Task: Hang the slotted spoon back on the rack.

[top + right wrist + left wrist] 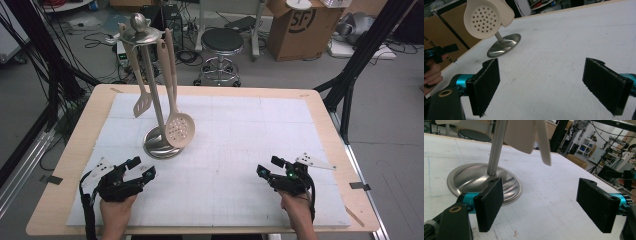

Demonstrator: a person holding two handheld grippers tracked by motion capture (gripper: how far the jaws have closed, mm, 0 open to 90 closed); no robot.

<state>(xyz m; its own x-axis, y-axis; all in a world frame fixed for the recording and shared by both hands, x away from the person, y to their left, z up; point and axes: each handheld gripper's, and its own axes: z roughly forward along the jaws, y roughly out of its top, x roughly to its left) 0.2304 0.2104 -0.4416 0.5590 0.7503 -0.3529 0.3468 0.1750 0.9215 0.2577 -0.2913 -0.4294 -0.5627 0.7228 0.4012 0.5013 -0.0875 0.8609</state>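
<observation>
A steel utensil stand [161,142] rises from a round base on the white mat, left of centre. A cream slotted turner [142,104] and a cream perforated skimmer [178,128] hang from its top. My left gripper [141,168] rests at the front left, open, with nothing between its jaws. It points toward the stand's base [484,180], which lies just beyond its left pad. My right gripper [269,166] rests at the front right, open and holding nothing. In the right gripper view the skimmer [484,18] and the base [504,45] show far off at upper left.
The white mat [240,145] covers a wooden table [80,130]. On the floor behind the table stand a black stool [221,42] and a cardboard box [300,25]. Black frame legs [350,75] stand at both sides. The other hand [432,72] shows at the left edge.
</observation>
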